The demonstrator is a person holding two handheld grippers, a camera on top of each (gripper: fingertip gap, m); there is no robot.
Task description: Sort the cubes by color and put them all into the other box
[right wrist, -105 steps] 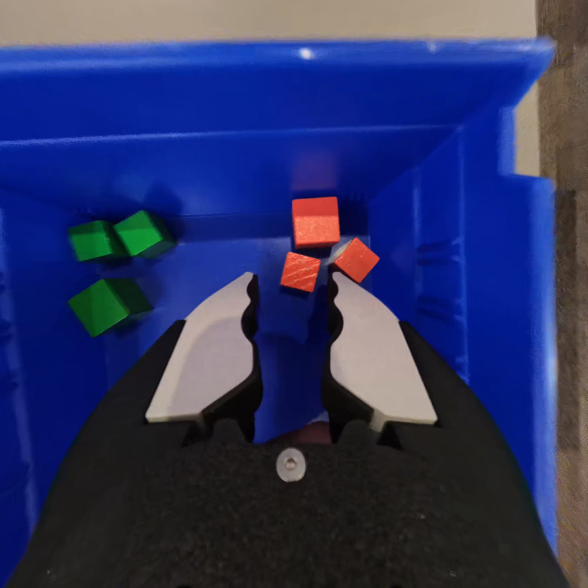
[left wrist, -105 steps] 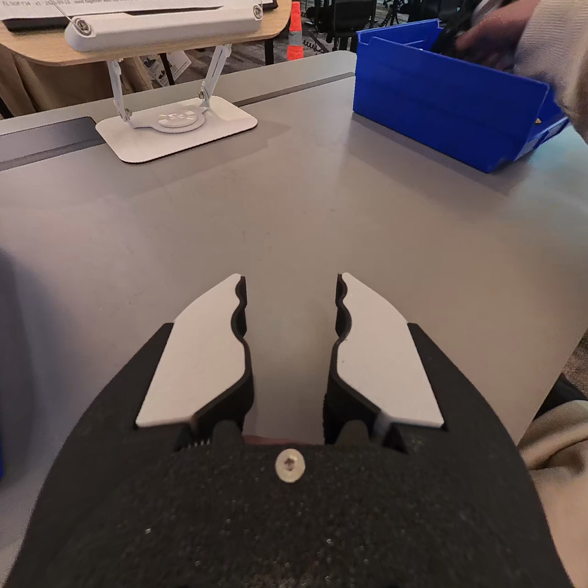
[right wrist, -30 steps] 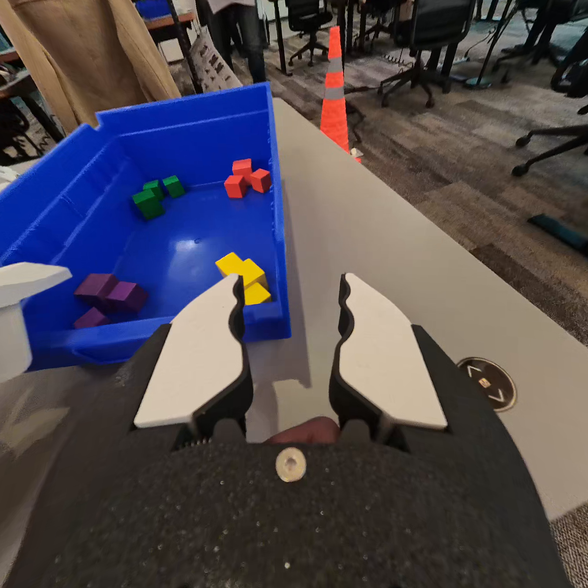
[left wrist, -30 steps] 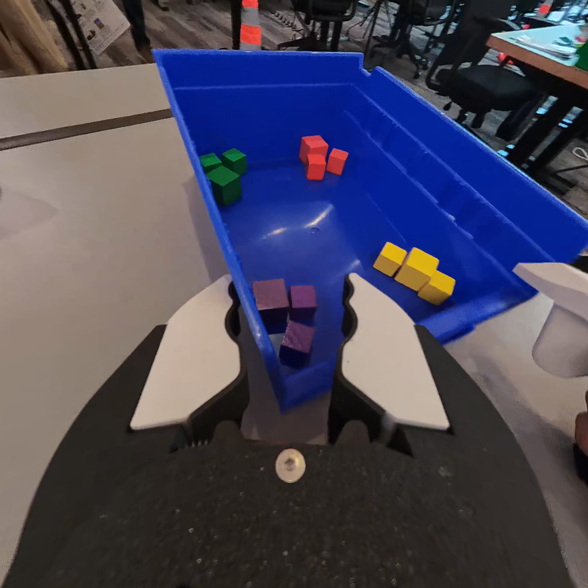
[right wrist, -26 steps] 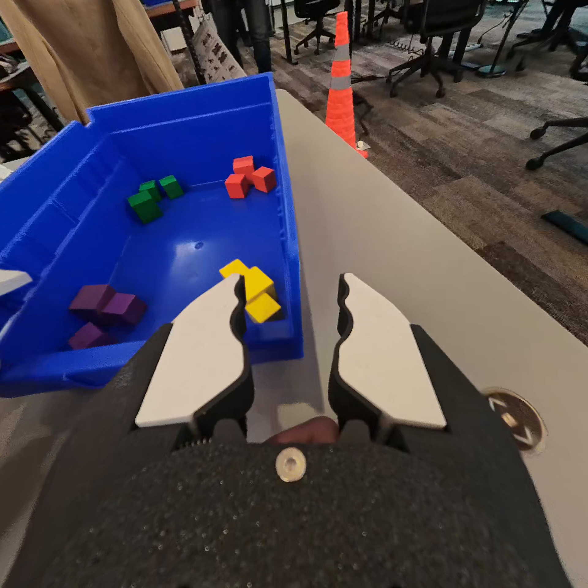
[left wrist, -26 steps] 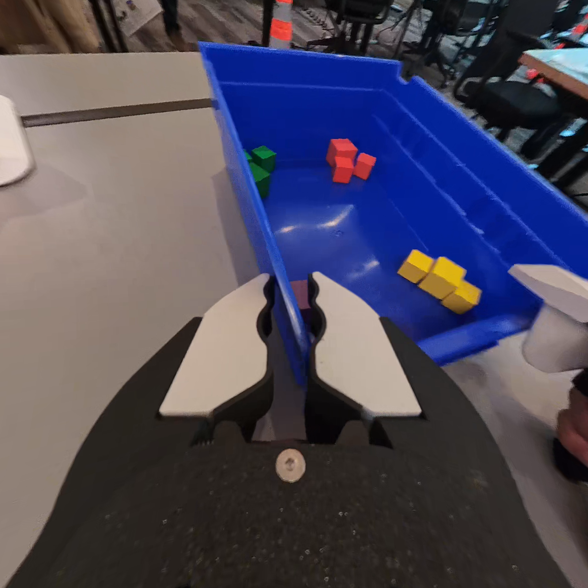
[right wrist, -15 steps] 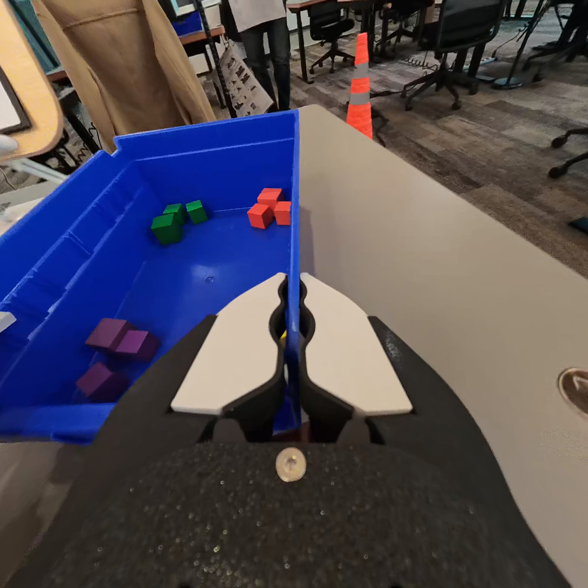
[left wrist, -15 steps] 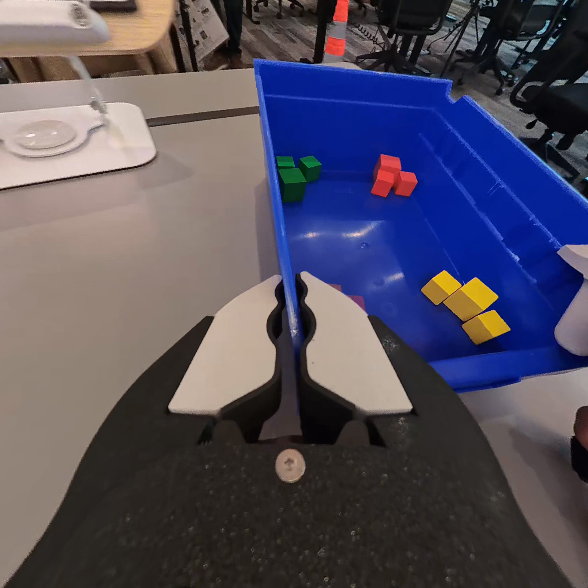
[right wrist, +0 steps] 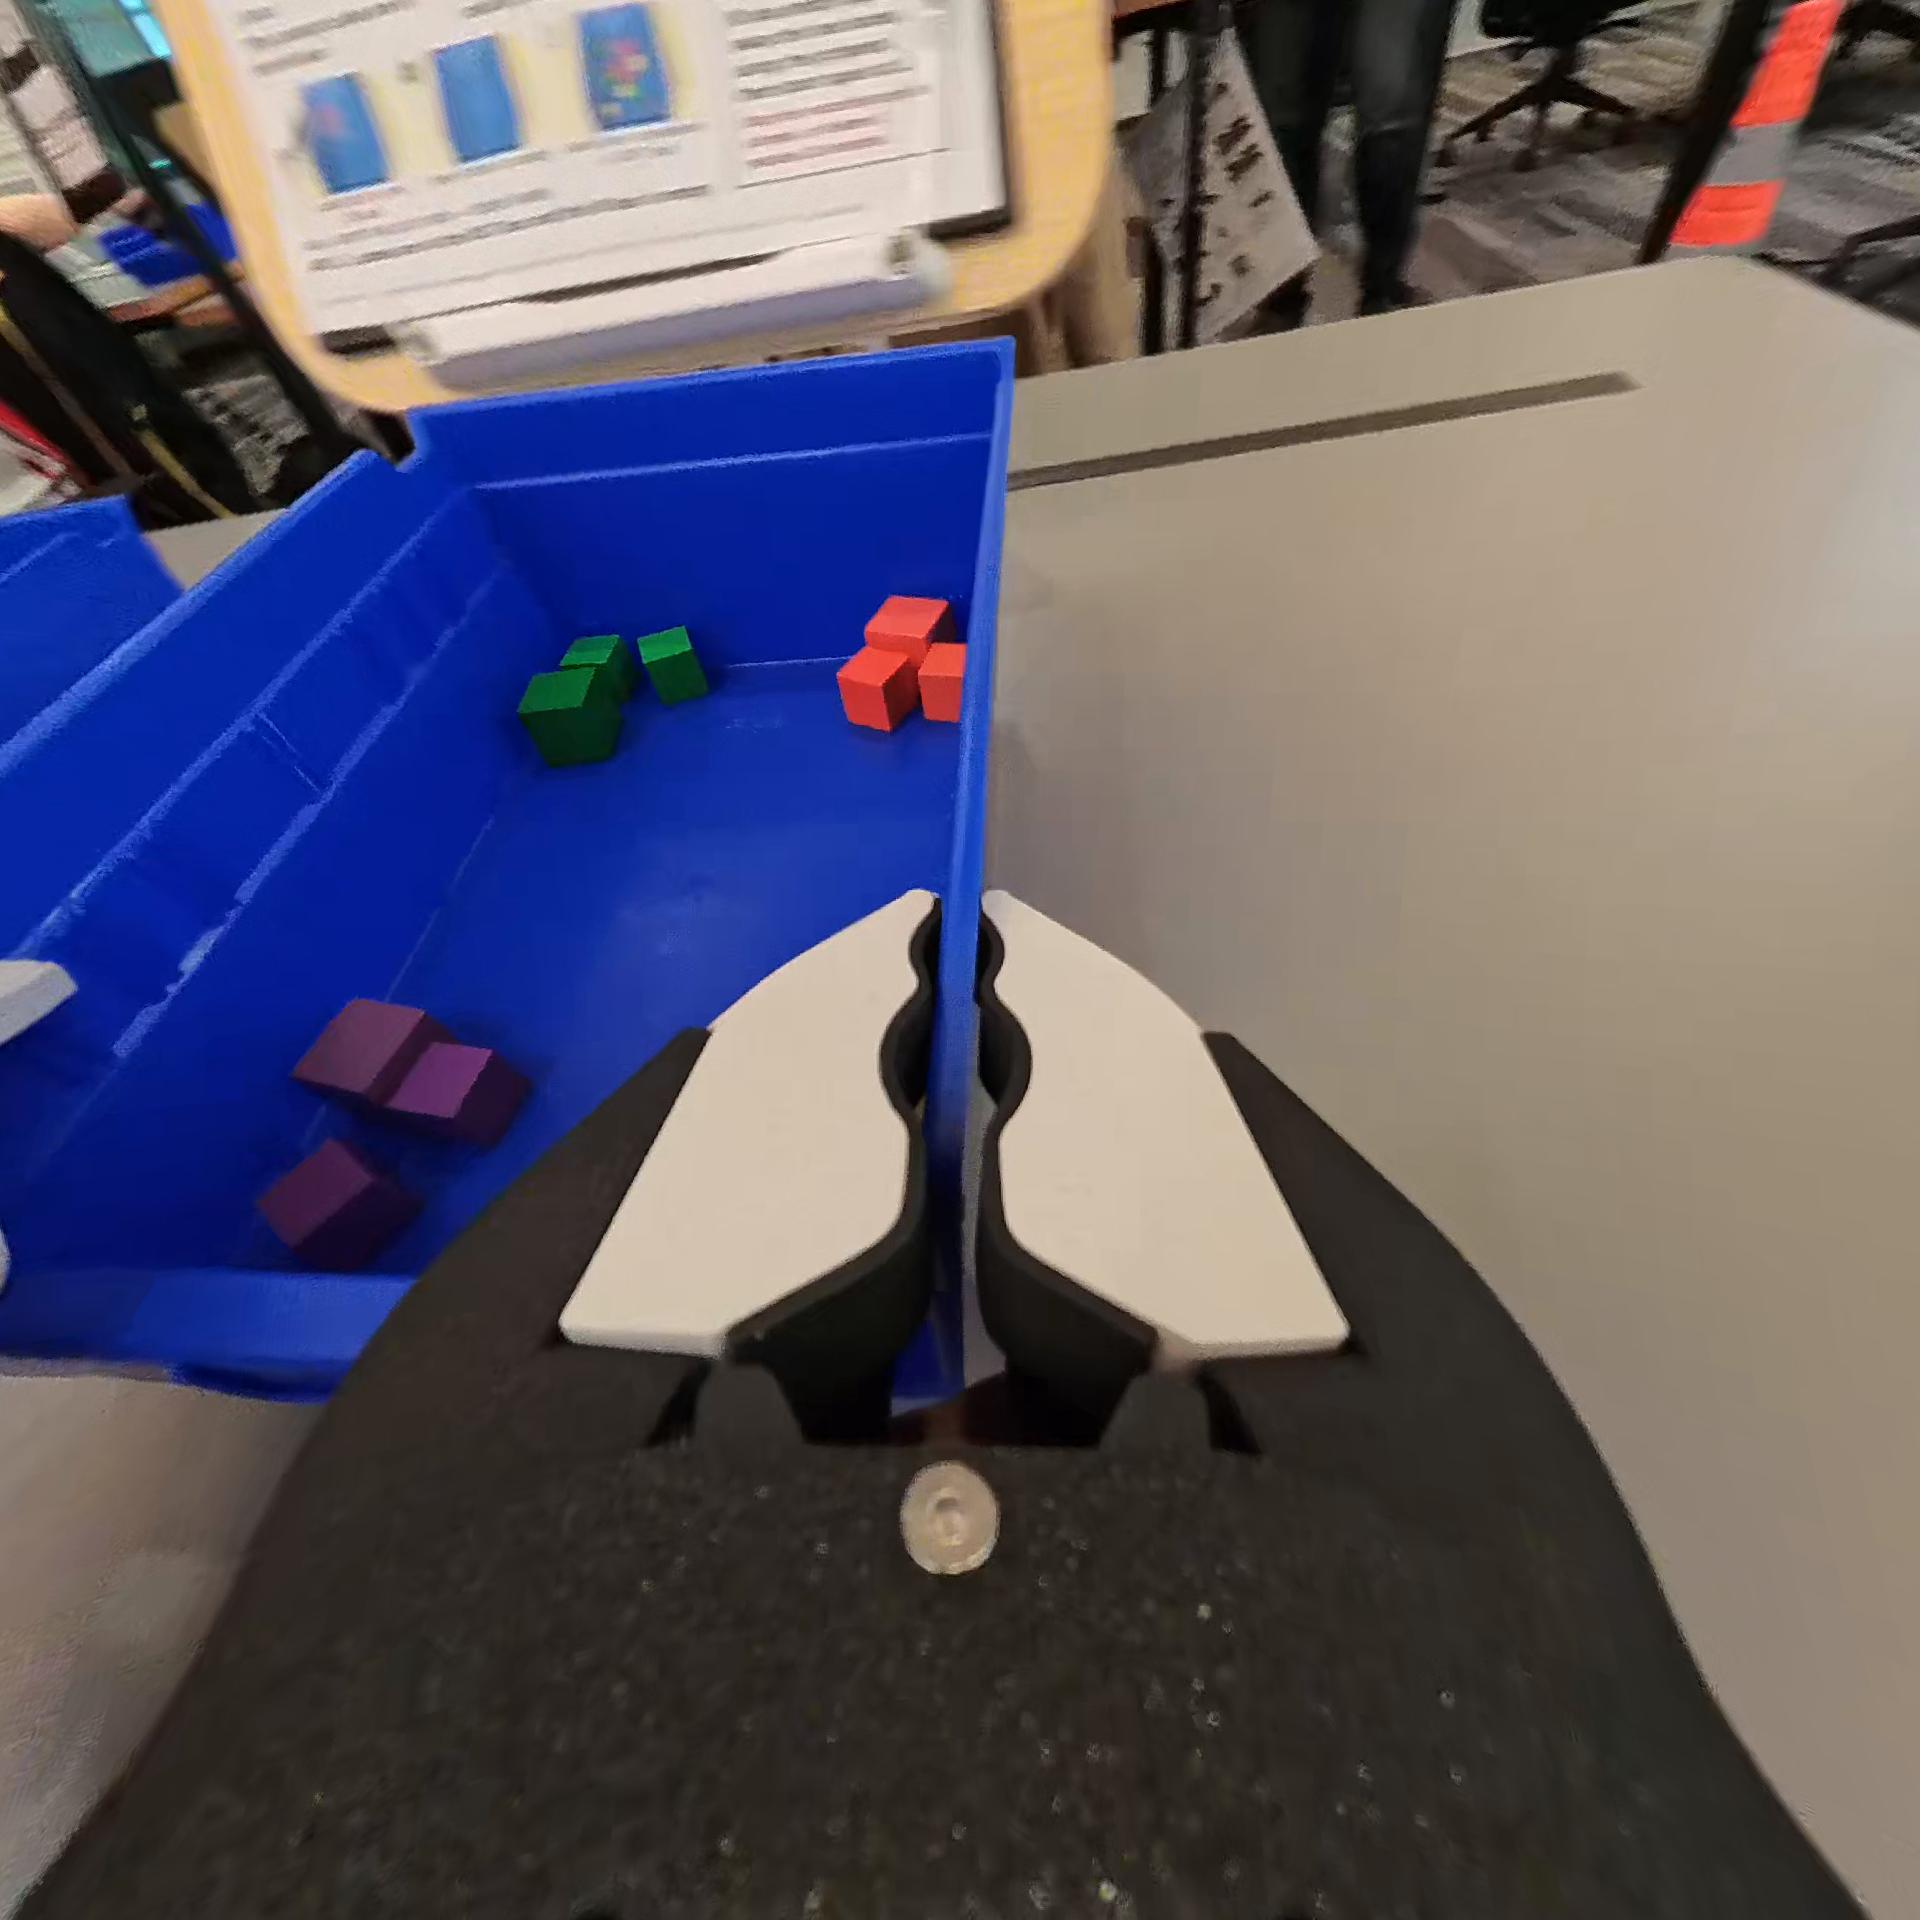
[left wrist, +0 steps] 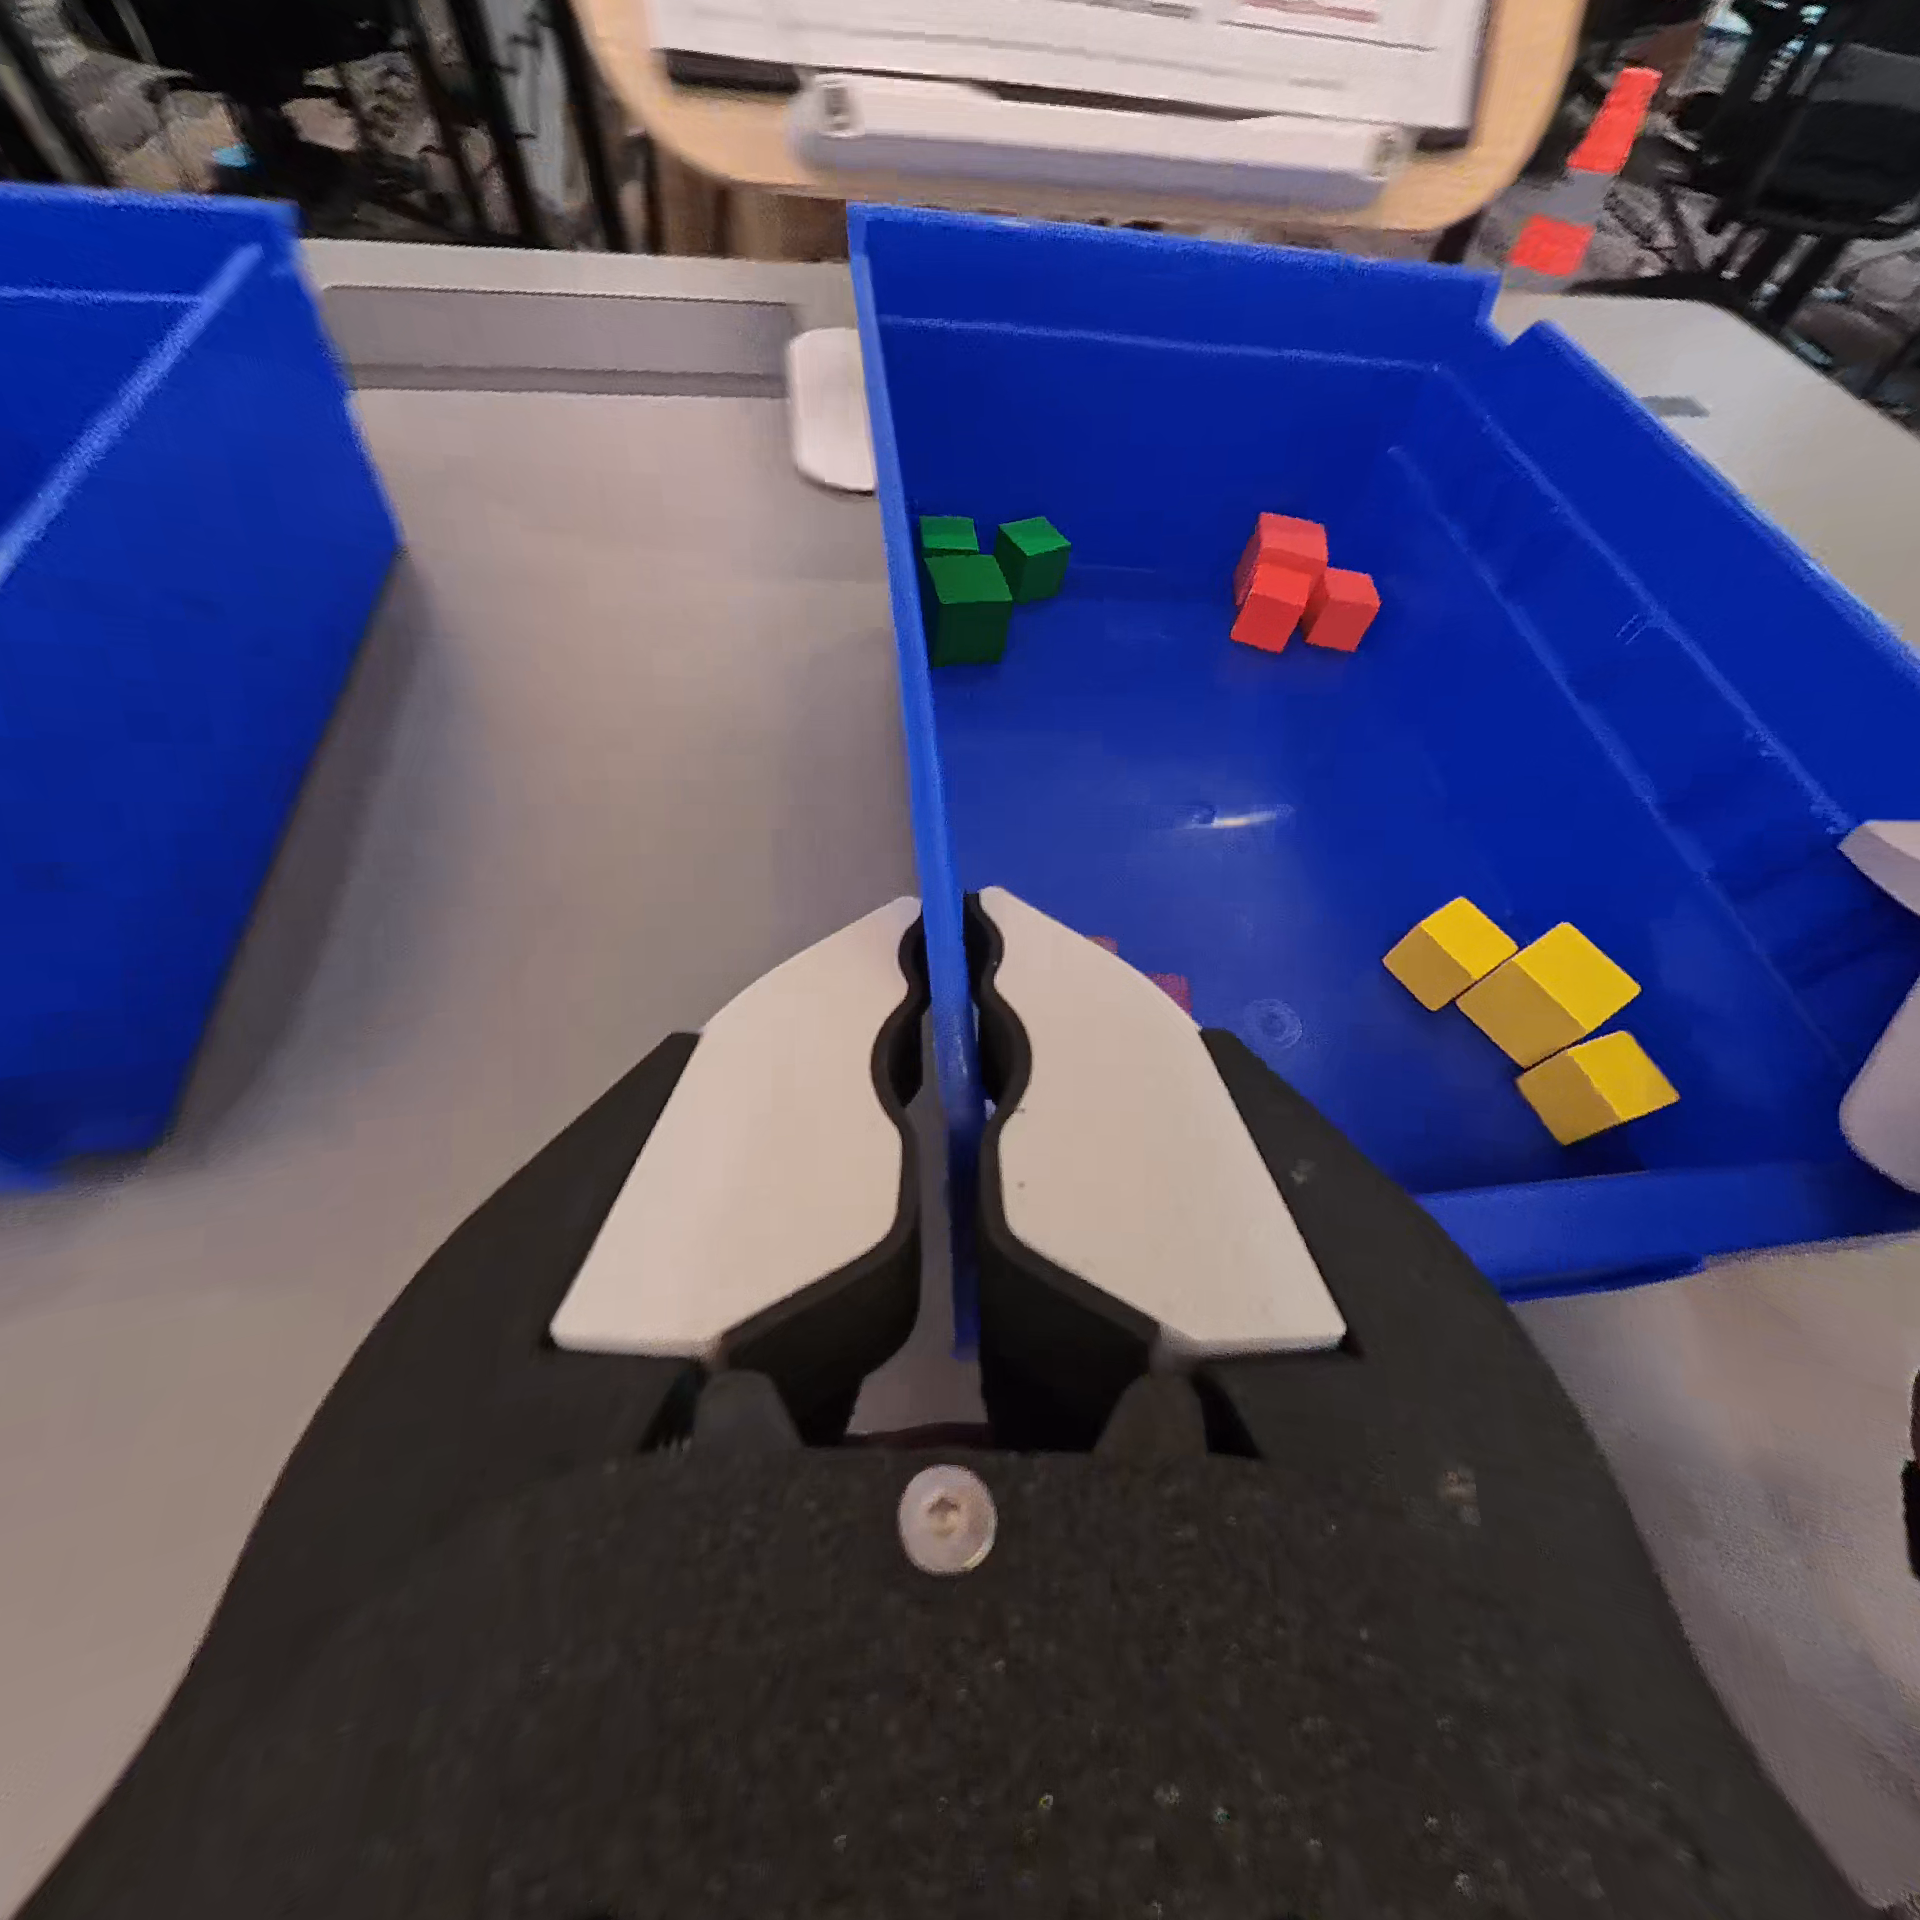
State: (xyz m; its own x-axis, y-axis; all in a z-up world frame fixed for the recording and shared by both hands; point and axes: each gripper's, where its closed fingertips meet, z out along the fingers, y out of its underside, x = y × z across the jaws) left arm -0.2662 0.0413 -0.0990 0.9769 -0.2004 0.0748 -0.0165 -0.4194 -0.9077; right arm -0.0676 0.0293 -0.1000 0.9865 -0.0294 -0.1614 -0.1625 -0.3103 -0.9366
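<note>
Left wrist view: left gripper [left wrist: 945, 914] clamps blue box [left wrist: 1143, 312] wall; right gripper [right wrist: 958, 909] pinches opposite wall; purple cubes [right wrist: 405, 1081] apparently inside.

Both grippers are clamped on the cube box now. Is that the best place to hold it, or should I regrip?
Stay put. The box offers thin upright side walls; the left gripper and right gripper each straddle one from above near the front, a balanced hold on opposite sides.

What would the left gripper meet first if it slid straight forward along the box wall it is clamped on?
The left gripper straddles the blue box side wall; the inner finger would probably reach the green cubes first.
</note>
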